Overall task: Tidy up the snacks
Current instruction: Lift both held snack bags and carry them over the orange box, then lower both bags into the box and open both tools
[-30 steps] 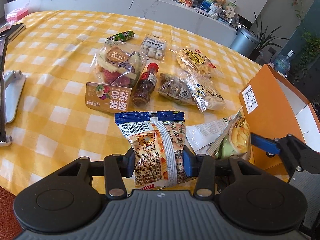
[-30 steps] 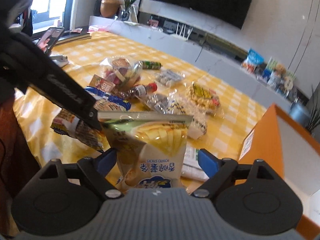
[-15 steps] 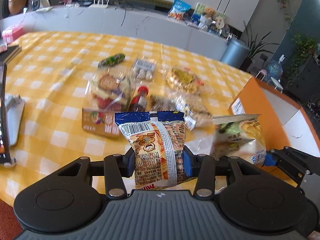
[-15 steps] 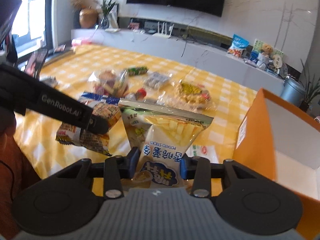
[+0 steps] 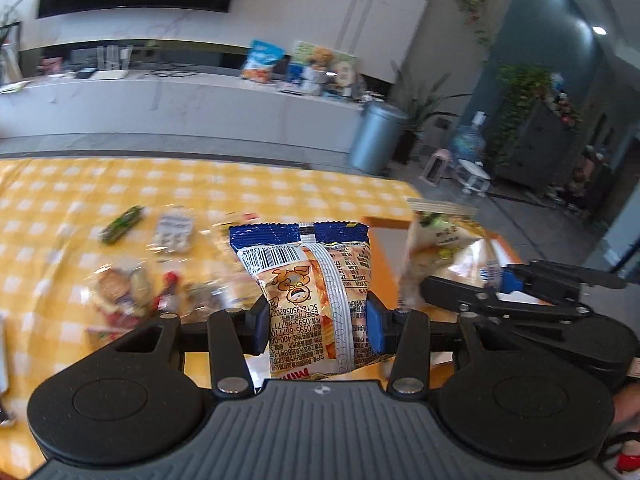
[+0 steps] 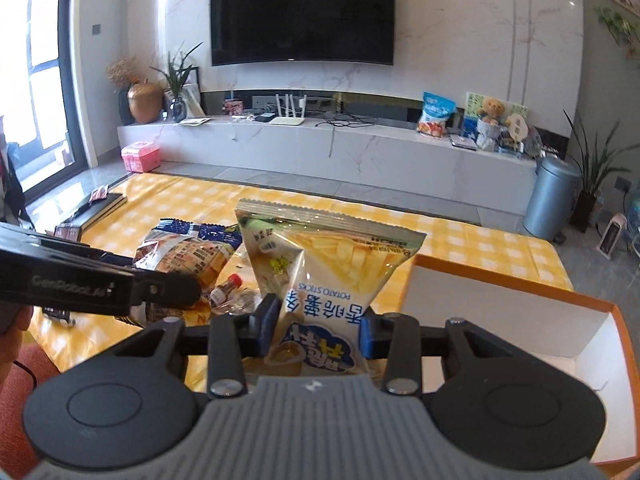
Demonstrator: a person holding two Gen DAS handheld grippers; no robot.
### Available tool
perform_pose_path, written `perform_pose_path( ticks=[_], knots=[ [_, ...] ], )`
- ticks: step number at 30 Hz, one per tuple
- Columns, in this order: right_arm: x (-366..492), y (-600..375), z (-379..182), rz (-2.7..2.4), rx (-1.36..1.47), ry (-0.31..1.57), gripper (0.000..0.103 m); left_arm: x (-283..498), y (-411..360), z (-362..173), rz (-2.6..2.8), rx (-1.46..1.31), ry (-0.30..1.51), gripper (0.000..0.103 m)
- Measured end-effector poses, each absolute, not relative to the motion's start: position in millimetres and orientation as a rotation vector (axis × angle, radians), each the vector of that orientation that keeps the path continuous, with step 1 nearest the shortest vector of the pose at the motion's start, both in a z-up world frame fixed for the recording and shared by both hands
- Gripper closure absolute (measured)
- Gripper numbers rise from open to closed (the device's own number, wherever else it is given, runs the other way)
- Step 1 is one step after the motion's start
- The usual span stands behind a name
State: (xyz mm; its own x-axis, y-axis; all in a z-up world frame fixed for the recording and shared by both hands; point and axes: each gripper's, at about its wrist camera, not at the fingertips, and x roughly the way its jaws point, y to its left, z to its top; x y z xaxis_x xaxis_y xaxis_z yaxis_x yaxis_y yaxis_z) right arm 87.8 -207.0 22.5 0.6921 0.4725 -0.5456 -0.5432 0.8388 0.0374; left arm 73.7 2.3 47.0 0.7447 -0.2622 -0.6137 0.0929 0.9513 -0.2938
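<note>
My left gripper (image 5: 316, 318) is shut on an orange snack bag with a blue top seal and a barcode (image 5: 308, 280), held above the yellow checked table (image 5: 60, 200). My right gripper (image 6: 316, 330) is shut on a yellow-green bag of potato sticks (image 6: 328, 264), also lifted off the table. In the right wrist view the left gripper (image 6: 168, 284) and its orange bag (image 6: 188, 252) hang just to the left. In the left wrist view the right gripper (image 5: 500, 280) and the potato sticks bag (image 5: 444, 248) sit to the right. An open orange box with a white inside (image 6: 520, 320) stands at the right.
Several snacks lie on the table (image 6: 176, 200): a green wrapped roll (image 5: 120, 224), a clear pack of white sweets (image 5: 174, 230), a fruit mix bag (image 5: 120, 292) and a small red-capped bottle (image 6: 226, 286). A dark book (image 6: 100, 206) rests at the far left edge.
My right gripper closed on the potato sticks bag. Both grippers rose with their bags, so the table sank lower in both views and the room's back wall came into sight.
</note>
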Motion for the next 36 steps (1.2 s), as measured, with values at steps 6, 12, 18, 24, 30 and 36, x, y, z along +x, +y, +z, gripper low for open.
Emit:
perform_pose_path(
  ticks=[6,12,18,24,30,36],
  knots=[
    [103,-251,39,0.481,-0.134,0.572,0.065,114,-53,71,-0.340,-0.192,0.700,0.051],
    [129,-295,35,0.372,-0.137,0.627,0.065,161,-106,60,-0.413,-0.104,0.769,0.051],
    [159,-323,22,0.320,-0.171,0.714,0.065,206,-145,31,-0.426,0.009,0.870,0.051],
    [196,-330,-6,0.307,-0.143,0.847,0.065,232,-164,6,-0.485,0.150,0.946,0.051],
    [232,-340,-35,0.300,-0.020,0.990,0.065,249,-182,-17,-0.492,0.352,1.005,0.051],
    [266,-345,-65,0.308,0.126,1.137,0.065,261,-201,-46,-0.480,0.477,1.088,0.051]
  ],
)
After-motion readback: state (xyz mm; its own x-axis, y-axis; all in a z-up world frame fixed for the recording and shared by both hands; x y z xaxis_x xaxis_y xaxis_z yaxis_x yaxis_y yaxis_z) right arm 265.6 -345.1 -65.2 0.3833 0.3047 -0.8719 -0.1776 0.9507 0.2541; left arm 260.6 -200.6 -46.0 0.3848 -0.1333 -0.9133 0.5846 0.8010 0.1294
